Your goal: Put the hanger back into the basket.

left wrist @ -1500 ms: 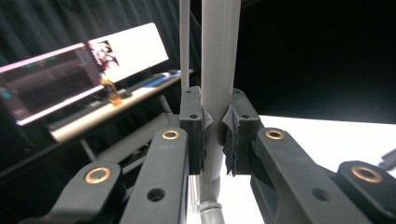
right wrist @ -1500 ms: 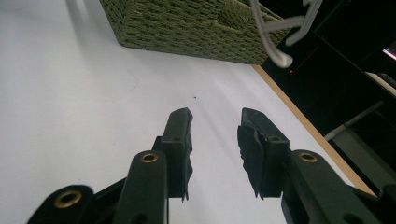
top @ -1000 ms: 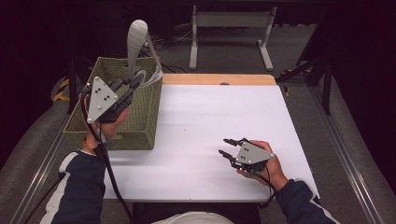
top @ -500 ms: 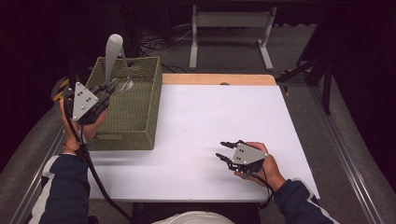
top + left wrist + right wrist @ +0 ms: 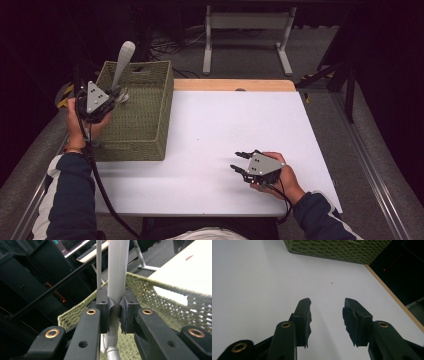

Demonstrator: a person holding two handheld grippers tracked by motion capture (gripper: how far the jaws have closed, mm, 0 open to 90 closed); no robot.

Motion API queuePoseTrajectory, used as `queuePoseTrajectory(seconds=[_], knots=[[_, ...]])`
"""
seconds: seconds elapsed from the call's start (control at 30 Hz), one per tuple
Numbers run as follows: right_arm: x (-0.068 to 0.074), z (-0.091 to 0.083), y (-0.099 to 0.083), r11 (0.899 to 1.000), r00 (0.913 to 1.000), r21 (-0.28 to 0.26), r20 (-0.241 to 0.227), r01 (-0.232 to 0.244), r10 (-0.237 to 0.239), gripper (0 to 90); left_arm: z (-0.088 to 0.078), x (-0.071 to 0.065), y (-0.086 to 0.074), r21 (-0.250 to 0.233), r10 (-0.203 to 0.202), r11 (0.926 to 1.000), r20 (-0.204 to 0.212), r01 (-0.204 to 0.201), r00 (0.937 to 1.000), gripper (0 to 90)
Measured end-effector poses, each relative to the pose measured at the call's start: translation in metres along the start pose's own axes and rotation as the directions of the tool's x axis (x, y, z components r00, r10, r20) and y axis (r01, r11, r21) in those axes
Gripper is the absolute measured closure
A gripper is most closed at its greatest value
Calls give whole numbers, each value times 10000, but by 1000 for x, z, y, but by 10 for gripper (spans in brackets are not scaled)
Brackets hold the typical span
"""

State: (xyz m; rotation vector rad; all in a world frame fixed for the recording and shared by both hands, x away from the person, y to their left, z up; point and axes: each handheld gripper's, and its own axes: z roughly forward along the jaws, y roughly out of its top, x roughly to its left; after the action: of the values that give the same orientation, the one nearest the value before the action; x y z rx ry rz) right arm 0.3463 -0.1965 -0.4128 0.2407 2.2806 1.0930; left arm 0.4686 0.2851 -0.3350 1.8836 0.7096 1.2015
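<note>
While my left gripper (image 5: 114,95) stays out at the basket's (image 5: 145,125) left wall, its jaws are clamped on the grey handle of a long utensil (image 5: 123,62). In the left gripper view the pads (image 5: 109,311) press both sides of that handle (image 5: 117,277), with the green weave behind and below.

Long axis: near upright, leaning slightly. The rounded free end stands above the basket rim in the high view; the lower end runs down past the jaws, and I can't tell what kind of head it carries or whether it rests on anything.

Position: utensil at the basket's left rim, gripper body outside the wall, jaws reaching over it toward the interior. The basket sits on the left part of the white table (image 5: 225,120).

Right gripper (image 5: 241,162): low over the table's near right, well apart from the basket. Its jaws stand partly apart with nothing between them, and they have just been opening a little. In the right gripper view the bare tabletop (image 5: 254,277) lies ahead, basket wall (image 5: 337,248) beyond.

Judgement: the left hand alone governs the next move. With the axis upright, the utensil goes into the basket or comes out of it along its own length; tilting risks catching the rim.
</note>
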Motion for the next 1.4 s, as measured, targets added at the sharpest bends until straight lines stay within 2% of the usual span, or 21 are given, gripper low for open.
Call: queuePoseTrajectory(seconds=[0.03, 0.2, 0.23, 0.3, 0.33, 0.37, 0.4, 0.47, 0.5, 0.6, 0.83, 0.9, 0.93, 1.0, 1.1, 1.13, 1.2, 1.27, 1.3, 1.33, 1.4], knots=[[0, 0, 0, 10000, 10000, 0, 0, 0, 0, 573, 0, 0, 0, 63, 15, 10000, 32, -15, 10000, 795], [1, 1, -2, 9997, 9999, 215, -31, 128, -128, 554, -5, -7, -5, 538, 202, 9982, 1002, -257, 9948, 770], [2, 1, -1, 9996, 9999, 237, -28, 133, -132, 547, -6, -8, -6, 747, 187, 9968, 1314, -288, 9912, 759], [1, 1, -1, 9996, 9999, 265, -65, 114, -112, 535, -8, -9, -7, 850, 261, 9956, 1456, -388, 9890, 739], [1, 2, -1, 9993, 10000, 380, 2, 46, -46, 530, -10, -8, -11, 918, 72, 9955, 1876, -248, 9822, 724], [0, 2, -1, 9990, 10000, 448, 49, 44, -46, 528, -11, -6, -13, 989, -116, 9951, 1986, -83, 9800, 710], [-1, 2, -1, 9986, 9999, 536, 105, 12, -17, 525, -11, -6, -13, 989, -116, 9951, 1986, -83, 9800, 692], [-2, 2, -1, 9985, 9998, 549, 165, -80, 71, 520, -10, -3, -21, 1218, -461, 9923, 2062, 211, 9774, 666], [-3, 2, -1, 9986, 9997, 501, 145, -191, 183, 513, -12, -3, -21, 1118, -528, 9933, 2017, 306, 9780, 644], [-3, 1, -1, 9985, 9996, 509, 190, -223, 214, 498, -12, -6, -20, 1194, -308, 9928, 2048, 63, 9783, 609], [-7, 0, -3, 9971, 9984, 615, 384, -442, 419, 474, -11, -6, -18, 1639, -523, 9863, 1958, 199, 9792, 474], [-8, 0, -3, 9963, 9976, 668, 462, -537, 506, 468, -10, -8, -17, 2196, -226, 9752, 2146, -257, 9764, 415], [-8, 0, -3, 9963, 9976, 668, 462, -537, 506, 468, -10, -8, -17, 2196, -226, 9752, 2146, -257, 9764, 373], [-12, -1, -3, 9936, 9946, 588, 452, -961, 935, 455, -11, -6, -18, 2548, -301, 9664, 2439, -341, 9693, 348], [-14, -3, -3, 9919, 9923, 489, 460, -1171, 1149, 447, -16, -6, -21, 2761, -240, 9601, 2428, -453, 9698, 290], [-14, -3, -3, 9919, 9923, 489, 460, -1171, 1149, 447, -18, -4, -23, 2711, -339, 9619, 2505, -365, 9675, 290], [-15, -4, -3, 9904, 9906, 450, 465, -1304, 1283, 443, -23, -1, -26, 2540, -847, 9671, 2667, 148, 9601, 261], [-16, -5, -3, 9895, 9898, 435, 433, -1377, 1359, 437, -28, 4, -27, 2156, -1369, 9731, 2576, 812, 9565, 203], [-17, -4, -3, 9894, 9896, 426, 441, -1390, 1372, 434, -31, 6, -26, 1863, -1753, 9742, 2673, 1277, 9475, 169], [-17, -4, -3, 9885, 9888, 426, 403, -1451, 1435, 432, -31, 6, -26, 1863, -1753, 9742, 2673, 1277, 9475, 160], [-17, -4, -3, 9888, 9892, 434, 383, -1430, 1414, 430, -34, 6, -24, 1546, -2064, 9732, 2623, 1701, 9427, 126]])
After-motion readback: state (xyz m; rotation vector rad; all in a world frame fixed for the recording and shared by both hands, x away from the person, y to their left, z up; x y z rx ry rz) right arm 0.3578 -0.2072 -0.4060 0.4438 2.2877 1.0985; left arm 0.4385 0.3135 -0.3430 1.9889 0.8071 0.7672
